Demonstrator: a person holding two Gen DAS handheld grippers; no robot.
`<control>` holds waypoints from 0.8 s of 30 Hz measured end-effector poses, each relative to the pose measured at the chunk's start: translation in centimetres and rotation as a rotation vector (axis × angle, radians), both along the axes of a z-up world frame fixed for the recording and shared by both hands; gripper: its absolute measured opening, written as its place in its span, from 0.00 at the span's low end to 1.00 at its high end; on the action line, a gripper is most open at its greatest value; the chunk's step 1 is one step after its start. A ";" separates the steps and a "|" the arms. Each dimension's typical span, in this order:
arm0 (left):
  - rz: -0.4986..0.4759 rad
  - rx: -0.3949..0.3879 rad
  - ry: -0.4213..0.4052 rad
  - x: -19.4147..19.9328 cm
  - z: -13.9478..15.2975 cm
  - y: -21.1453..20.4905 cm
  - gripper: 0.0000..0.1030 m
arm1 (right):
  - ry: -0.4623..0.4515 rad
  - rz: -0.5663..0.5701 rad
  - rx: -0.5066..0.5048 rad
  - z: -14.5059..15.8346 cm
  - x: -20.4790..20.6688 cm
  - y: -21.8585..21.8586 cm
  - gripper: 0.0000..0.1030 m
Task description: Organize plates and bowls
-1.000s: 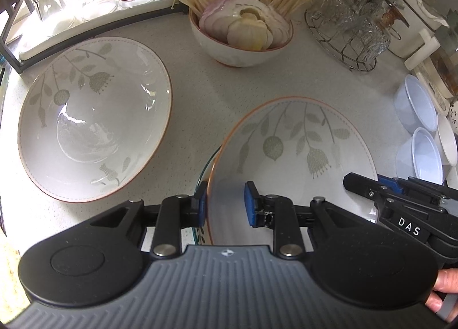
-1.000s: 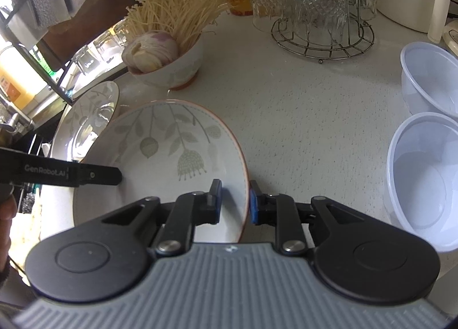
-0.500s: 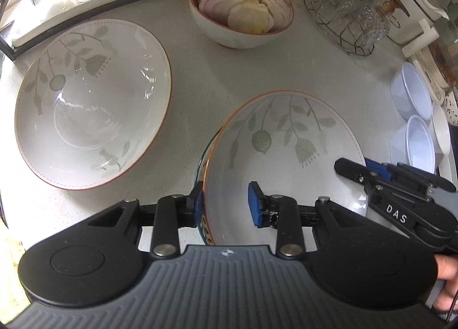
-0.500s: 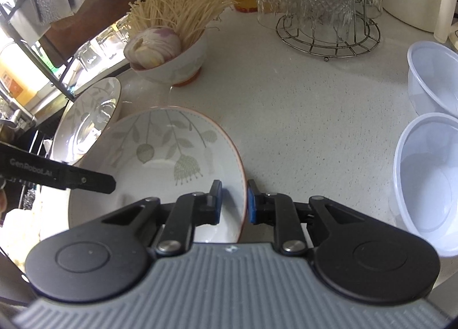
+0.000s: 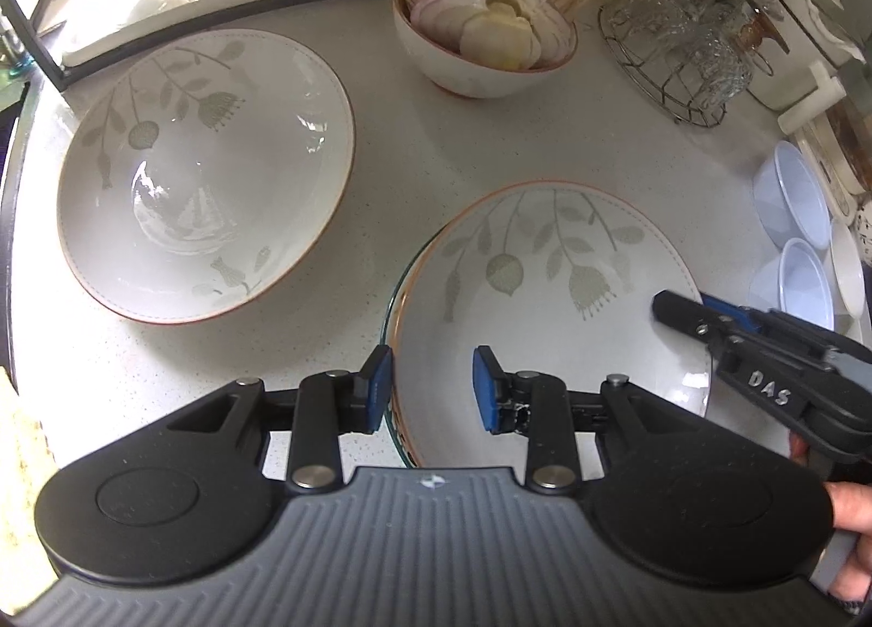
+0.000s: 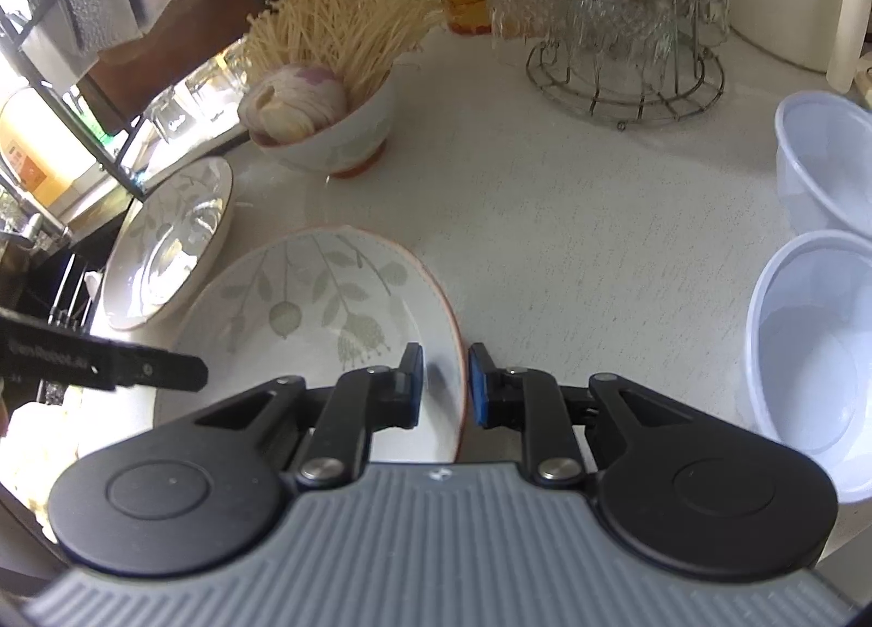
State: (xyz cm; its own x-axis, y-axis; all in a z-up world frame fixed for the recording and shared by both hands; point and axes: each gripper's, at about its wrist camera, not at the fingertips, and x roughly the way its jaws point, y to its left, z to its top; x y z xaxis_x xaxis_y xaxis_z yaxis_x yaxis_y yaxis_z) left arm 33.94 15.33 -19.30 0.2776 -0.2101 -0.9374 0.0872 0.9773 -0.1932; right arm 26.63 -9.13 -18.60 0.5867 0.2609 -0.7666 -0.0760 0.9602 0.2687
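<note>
Now the left gripper (image 5: 430, 390) has loosened, jaws open astride the floral bowl's (image 5: 550, 300) rim; the right gripper (image 6: 446, 384) stays clamped there, suggesting placement.

Both wrist views close, steeply downward; share leaf-patterned bowl (image 5: 550, 300) (image 6: 327, 311).

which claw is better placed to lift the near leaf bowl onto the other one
Right, probably. The right claw is closed on the rim of the near bowl; the left claw has just been opening, its pads astride the rim without pressing.
</note>
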 end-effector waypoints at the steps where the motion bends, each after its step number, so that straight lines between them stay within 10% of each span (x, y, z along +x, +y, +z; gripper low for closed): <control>1: 0.009 0.000 -0.006 -0.1 0.1 0.1 0.35 | -0.014 0.001 -0.006 0.3 -0.1 0.0 0.22; 24: 0.047 0.040 -0.280 -4.6 9.9 -1.1 0.35 | -0.182 0.007 0.007 9.5 -4.2 -0.4 0.22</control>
State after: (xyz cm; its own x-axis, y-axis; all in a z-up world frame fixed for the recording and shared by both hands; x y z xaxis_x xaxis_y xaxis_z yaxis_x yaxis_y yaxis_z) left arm 29.34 14.28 -9.44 0.5355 -0.1551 -0.8302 0.0863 0.9879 -0.1290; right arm 22.42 -9.53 -9.08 0.7138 0.2703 -0.6461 -0.1306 0.9577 0.2564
